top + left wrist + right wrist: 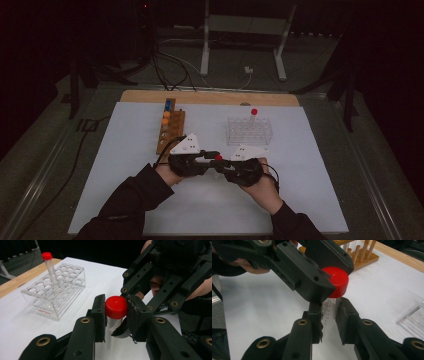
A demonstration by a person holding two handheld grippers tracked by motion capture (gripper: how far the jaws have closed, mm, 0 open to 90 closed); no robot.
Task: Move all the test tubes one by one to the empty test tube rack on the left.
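Above the white counter (300, 200), both grippers meet on one clear tube (329, 312). The left gripper (116, 308) clamps its red cap (116, 307) between its jaws, while the right gripper (329, 315) pinches the graduated body just below. Behind stands a clear rack (53, 293) holding another red-capped tube (50, 267).

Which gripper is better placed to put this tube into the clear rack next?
Right, probably. The right gripper clamps the tube body, and the clear rack stands on its side; the left gripper pinches just the red cap.
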